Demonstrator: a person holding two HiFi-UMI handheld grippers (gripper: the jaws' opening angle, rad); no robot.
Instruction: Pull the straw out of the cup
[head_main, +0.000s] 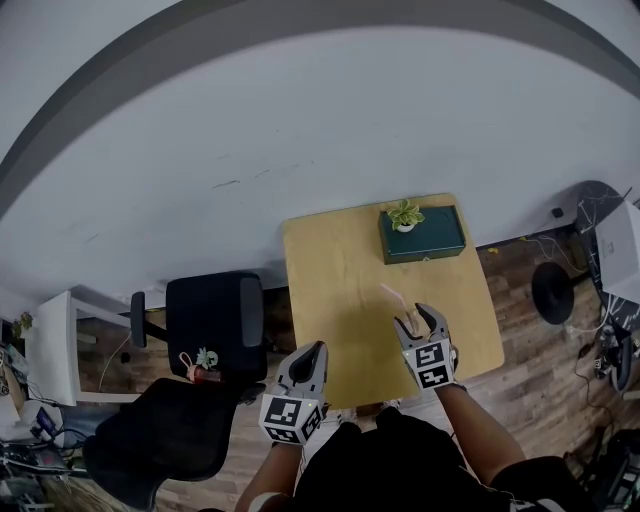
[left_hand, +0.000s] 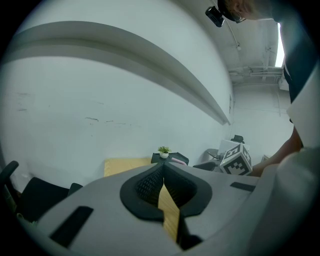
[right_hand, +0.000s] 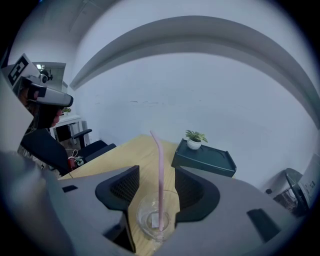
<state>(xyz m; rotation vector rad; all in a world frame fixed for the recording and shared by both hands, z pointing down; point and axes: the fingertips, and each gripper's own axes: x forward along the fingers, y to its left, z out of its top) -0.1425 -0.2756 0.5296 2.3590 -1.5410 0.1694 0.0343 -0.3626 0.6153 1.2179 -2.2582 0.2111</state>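
Note:
A clear cup (right_hand: 150, 220) stands on the wooden table (head_main: 330, 290) with a pink bent straw (right_hand: 160, 170) upright in it. My right gripper (right_hand: 156, 172) has one jaw on each side of the cup, and the pads look to be touching its walls. In the head view the straw (head_main: 392, 294) leans away from the right gripper (head_main: 418, 325), which hides most of the cup. My left gripper (head_main: 315, 350) hovers at the table's near left edge, apart from the cup. Its jaws (left_hand: 162, 167) meet at the tips with nothing between them.
A dark green tray (head_main: 440, 245) with a small potted plant (head_main: 405, 214) sits at the table's far right corner. Black office chairs (head_main: 215, 320) stand left of the table. A white wall rises behind it. Cables and a fan base (head_main: 552, 290) lie on the floor at right.

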